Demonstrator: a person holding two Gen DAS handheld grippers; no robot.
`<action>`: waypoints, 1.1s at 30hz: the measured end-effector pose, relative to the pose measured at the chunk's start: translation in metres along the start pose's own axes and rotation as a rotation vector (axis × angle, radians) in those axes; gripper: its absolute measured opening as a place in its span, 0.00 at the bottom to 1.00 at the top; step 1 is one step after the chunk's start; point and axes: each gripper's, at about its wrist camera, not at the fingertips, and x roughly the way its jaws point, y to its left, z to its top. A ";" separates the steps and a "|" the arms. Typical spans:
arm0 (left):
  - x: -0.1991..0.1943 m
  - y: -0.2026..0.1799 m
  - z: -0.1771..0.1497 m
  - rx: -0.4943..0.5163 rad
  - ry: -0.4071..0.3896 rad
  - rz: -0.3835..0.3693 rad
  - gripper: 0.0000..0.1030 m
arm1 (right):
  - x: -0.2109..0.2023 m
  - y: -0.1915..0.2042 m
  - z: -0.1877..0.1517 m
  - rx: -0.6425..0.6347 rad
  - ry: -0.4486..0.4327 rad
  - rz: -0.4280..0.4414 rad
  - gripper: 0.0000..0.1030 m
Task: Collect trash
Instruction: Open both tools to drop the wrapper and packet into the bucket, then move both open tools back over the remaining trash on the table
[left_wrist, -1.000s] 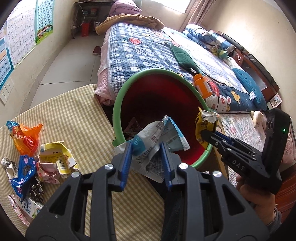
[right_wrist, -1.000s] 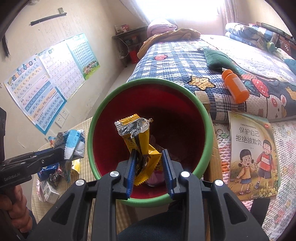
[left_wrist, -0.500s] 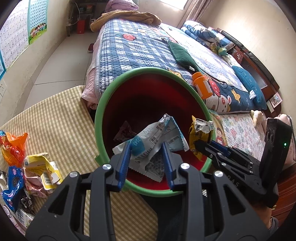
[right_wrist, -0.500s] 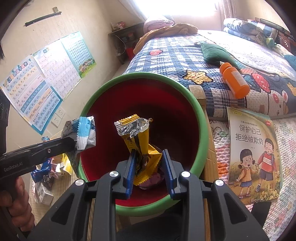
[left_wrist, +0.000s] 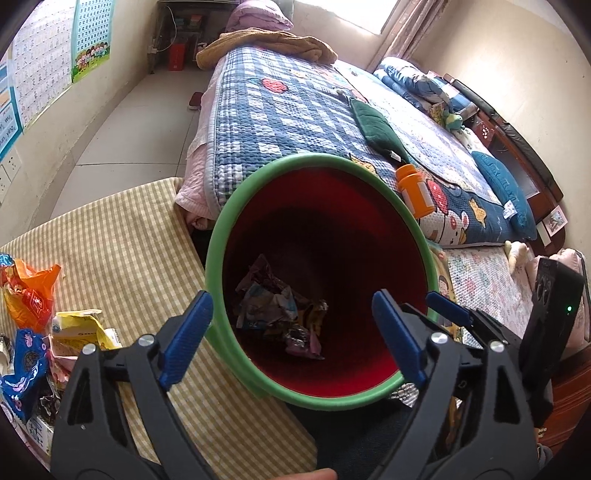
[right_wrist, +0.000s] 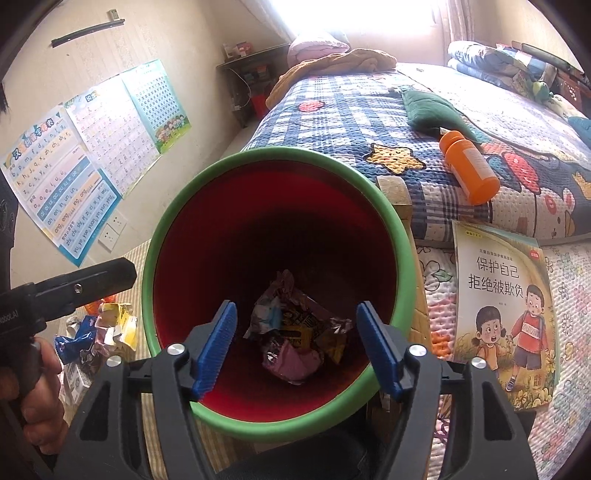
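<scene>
A red bin with a green rim (left_wrist: 236, 206) (right_wrist: 177, 206) stands between the table and the bed. Crumpled wrappers (left_wrist: 280, 310) (right_wrist: 295, 332) lie at its bottom, among them a white-blue one and a yellow one. My left gripper (left_wrist: 291, 332) hangs over the bin's mouth, jaws opening wide, nothing between them. Over the same mouth my right gripper (right_wrist: 297, 343) is also opening, with nothing in it. More wrappers (left_wrist: 33, 325) (right_wrist: 99, 332) lie piled on the checked tablecloth at the left.
The checked table (left_wrist: 122, 251) adjoins the bin on the left. Behind it is a bed with a quilt (left_wrist: 288, 122) and an orange bottle (left_wrist: 415, 192) (right_wrist: 471, 170). A picture book (right_wrist: 502, 314) lies to the right. Posters (right_wrist: 74, 177) hang on the wall.
Both grippers opened. The white-blue wrapper left the left jaws and the yellow wrapper left the right jaws; both now lie in the bin. The left gripper moved further over the bin.
</scene>
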 end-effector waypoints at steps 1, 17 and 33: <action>-0.003 0.003 0.000 -0.004 -0.006 0.004 0.89 | -0.001 0.001 0.000 -0.004 -0.003 -0.004 0.76; -0.066 0.052 -0.029 -0.084 -0.068 0.078 0.95 | -0.023 0.057 -0.014 -0.088 -0.022 -0.003 0.90; -0.147 0.136 -0.096 -0.189 -0.114 0.214 0.95 | -0.029 0.153 -0.049 -0.235 0.016 0.080 0.90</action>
